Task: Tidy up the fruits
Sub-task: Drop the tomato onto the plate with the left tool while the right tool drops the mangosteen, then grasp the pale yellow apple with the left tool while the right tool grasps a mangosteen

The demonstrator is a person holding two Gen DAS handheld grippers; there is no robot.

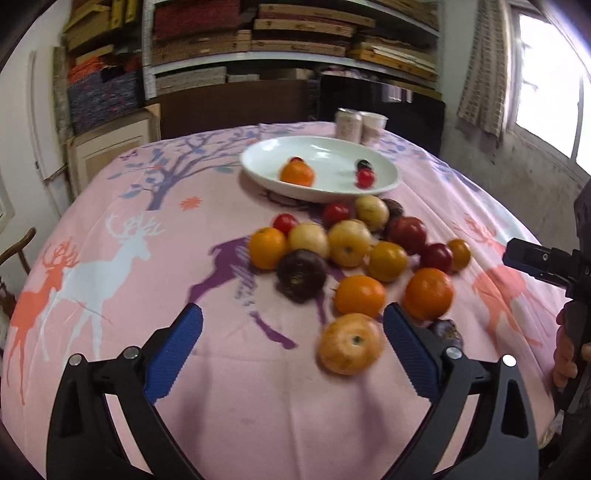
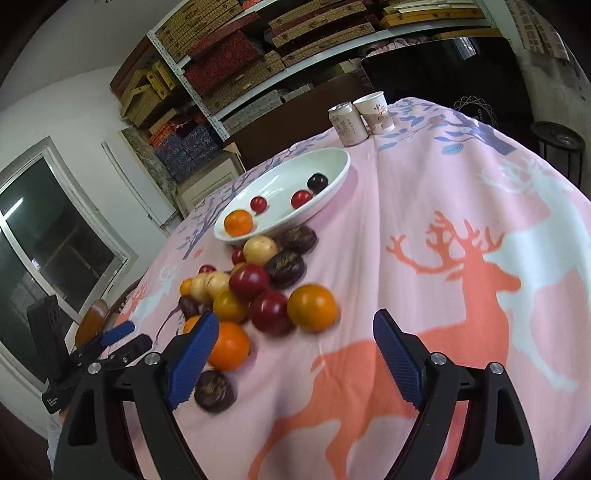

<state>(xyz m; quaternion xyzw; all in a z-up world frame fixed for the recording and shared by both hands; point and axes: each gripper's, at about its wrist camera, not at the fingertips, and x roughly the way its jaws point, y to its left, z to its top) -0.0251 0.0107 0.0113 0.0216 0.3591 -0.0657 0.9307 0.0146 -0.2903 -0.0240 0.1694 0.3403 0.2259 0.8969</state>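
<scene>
A loose heap of round fruits [image 1: 354,251] is seen lying on the bench, just in front of a wide white oval ceramic dish [image 1: 266,153]: oranges, pale yellow apples, dark red plums, small red tomatoes and dark purple passion fruits are crowded together, many touching. Inside the dish four pieces are already found: one small orange [image 1: 297,172], two red cherry tomatoes and one dark plum, spread apart on the bare white bottom. A yellow-orange apple [image 1: 350,343] is set apart at the near edge of the heap, and it is framed between the blue ribbed pads of the left gripper [image 1: 293,332], close to the right-hand pad, though no pad is pressed on it; the jaws are spread wide. The right gripper [image 2: 295,332] is likewise held with its jaws parted wide, and only cloth lies between them; a bright orange [image 2: 229,345] and a dark purple passion fruit [image 2: 214,390] are partly hidden behind its left pad. The bench is covered by a pink cloth printed with deer and trees [image 2: 443,221]. Behind the dish a pale drinks can [image 2: 347,123] and a white paper cup [image 2: 376,112] are stood side by side. Shelves stacked with flat boxes [image 1: 295,33] are seen beyond.
</scene>
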